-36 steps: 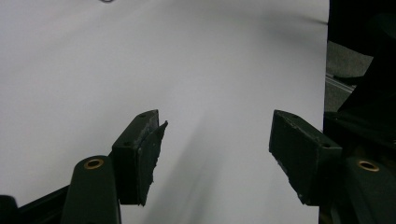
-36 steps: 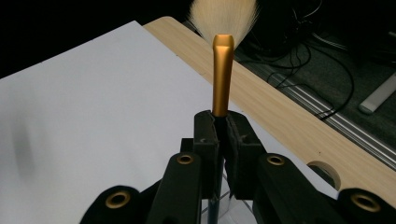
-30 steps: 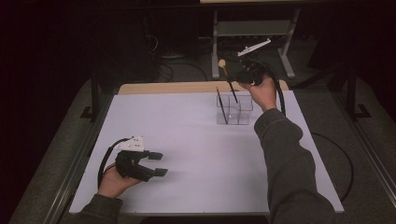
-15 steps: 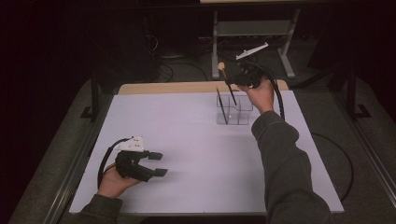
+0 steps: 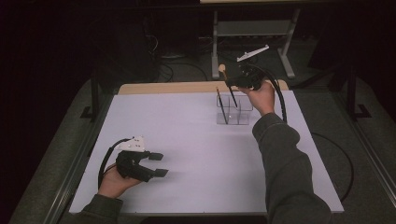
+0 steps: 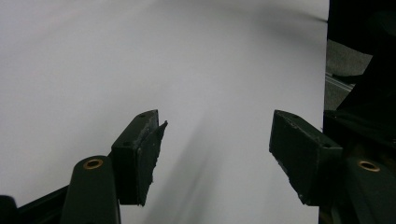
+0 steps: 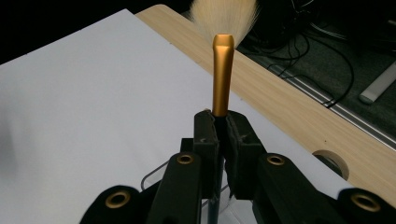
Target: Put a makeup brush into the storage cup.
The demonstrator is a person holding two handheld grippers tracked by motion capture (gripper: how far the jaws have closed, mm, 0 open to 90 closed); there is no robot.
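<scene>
My right gripper (image 5: 233, 85) (image 7: 221, 122) is shut on the dark handle of a makeup brush (image 5: 223, 70) with a gold ferrule (image 7: 222, 70) and pale bristles pointing up. It holds the brush tilted over a clear acrylic organizer (image 5: 243, 116) at the back of the white table (image 5: 187, 140), with the handle's lower end reaching down into it. A thin dark pencil-like stick (image 5: 222, 106) leans in the organizer's left compartment. My left gripper (image 5: 159, 164) (image 6: 215, 154) rests low near the front left of the table, jaws open with nothing between them.
A bare wooden strip (image 5: 177, 87) (image 7: 289, 107) runs along the table's far edge. Behind it stand a metal frame (image 5: 252, 29) and loose cables (image 7: 327, 56) on the floor. Metal rails (image 5: 79, 154) border the table's sides.
The right gripper with the brush has shifted slightly toward the organizer. The left hand has not moved.
</scene>
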